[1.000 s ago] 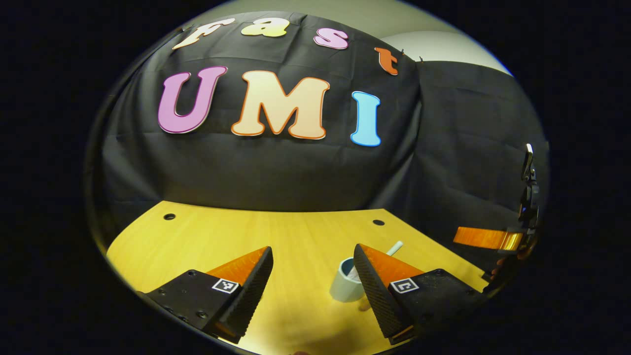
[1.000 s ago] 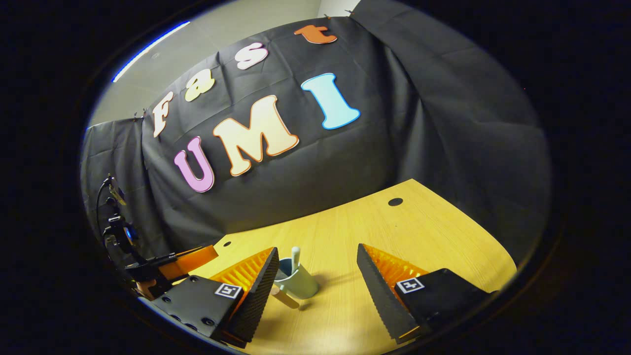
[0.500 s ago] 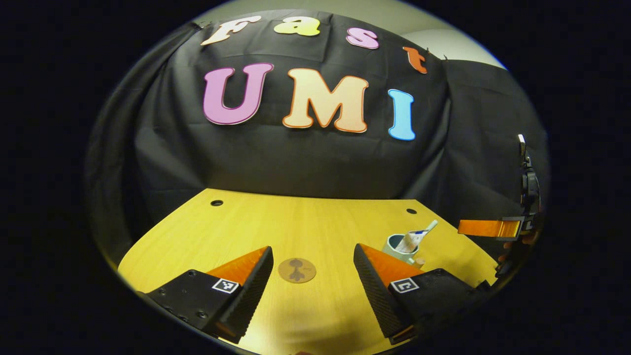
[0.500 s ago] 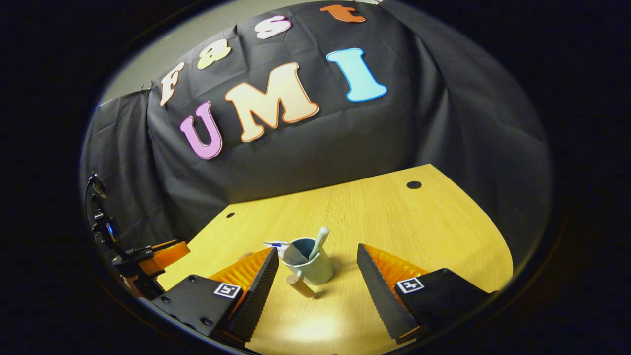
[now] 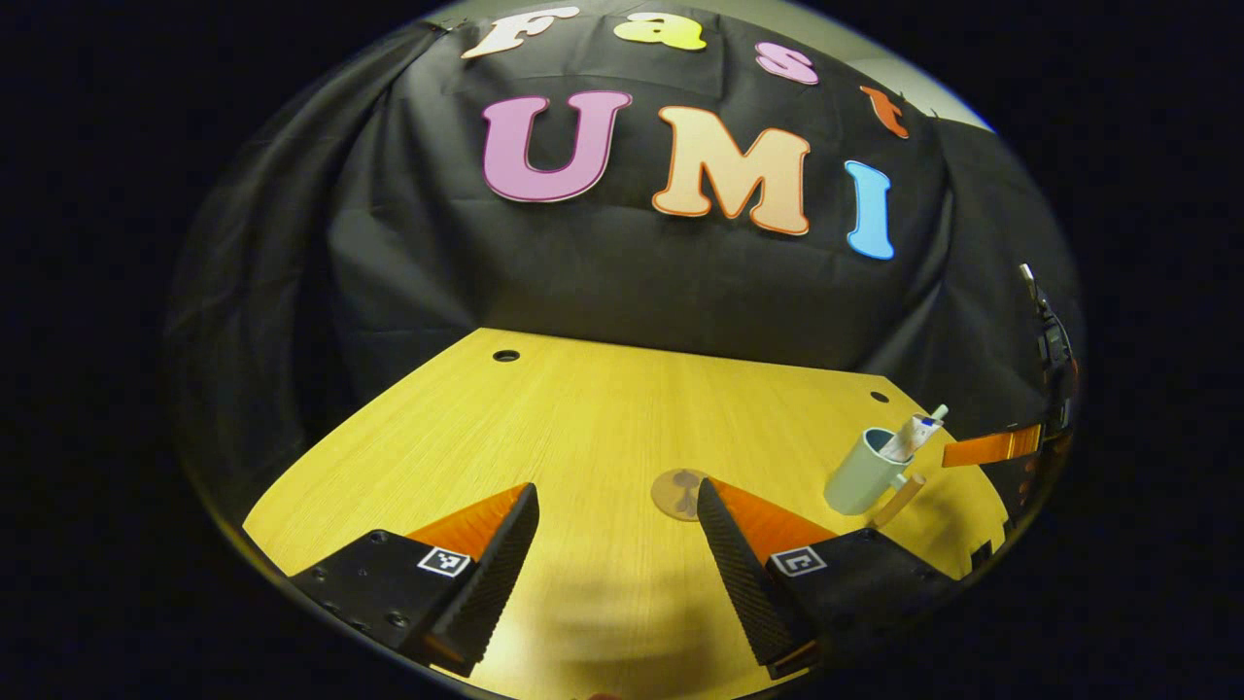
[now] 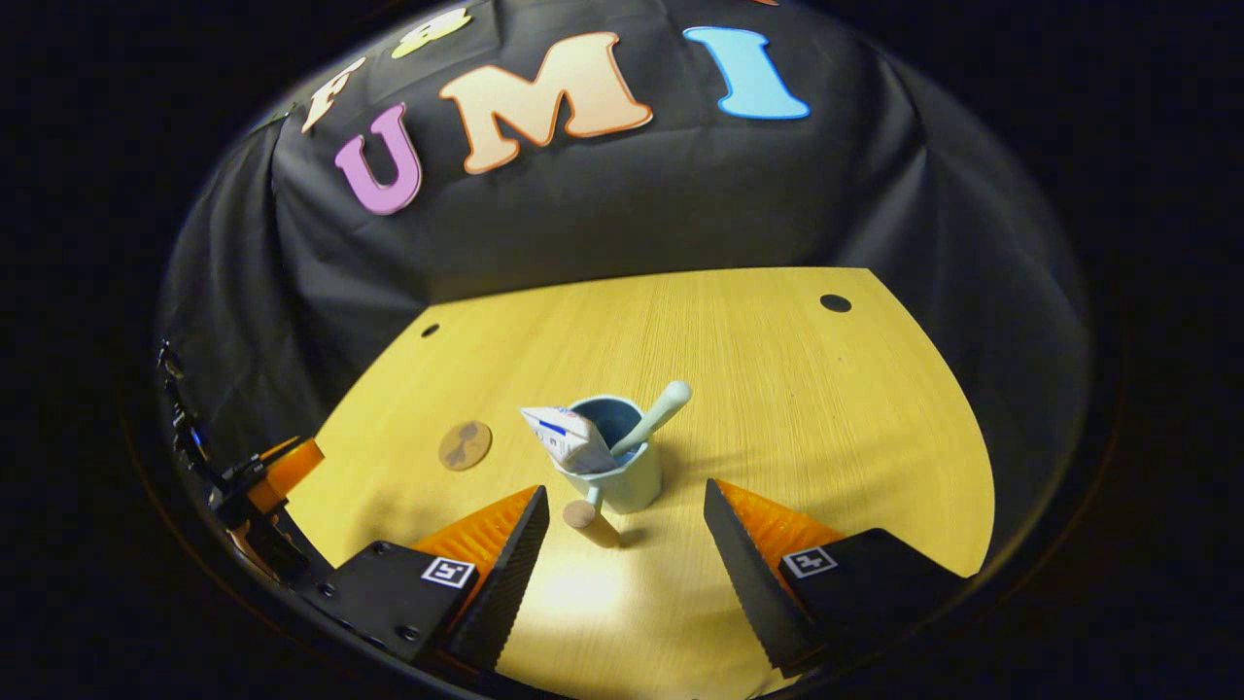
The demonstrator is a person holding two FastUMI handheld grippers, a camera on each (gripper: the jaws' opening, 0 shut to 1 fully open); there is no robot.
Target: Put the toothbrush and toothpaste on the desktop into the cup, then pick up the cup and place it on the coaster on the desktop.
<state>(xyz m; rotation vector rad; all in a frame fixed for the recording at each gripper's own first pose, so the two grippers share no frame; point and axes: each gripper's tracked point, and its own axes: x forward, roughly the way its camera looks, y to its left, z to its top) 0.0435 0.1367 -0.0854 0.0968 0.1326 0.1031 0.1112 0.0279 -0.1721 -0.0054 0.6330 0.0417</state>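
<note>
A pale blue-green cup [image 6: 615, 467] with a wooden handle [image 6: 588, 518] stands on the yellow desktop [image 6: 777, 389]. A white toothpaste tube [image 6: 564, 437] and a pale toothbrush [image 6: 653, 420] lean out of it. My right gripper [image 6: 622, 564] hovers open just in front of the cup, apart from it. The round brown coaster [image 6: 465, 444] lies to the cup's left. In the left gripper view the coaster [image 5: 677, 491] lies by my open left gripper [image 5: 617, 569], and the cup [image 5: 861, 472] with the tube [image 5: 912, 435] stands far right.
Round cable holes [image 5: 505, 356] [image 6: 835, 302] mark the desktop's far corners. Black cloth walls off the back and sides. The other gripper shows at the left edge [image 6: 262, 486] of the right gripper view and at the right edge [image 5: 1011, 447] of the left gripper view.
Both grippers have pulled back and risen from the cup, and both stayed open. The left view has swung left, so the cup slid right and the coaster came into sight.
</note>
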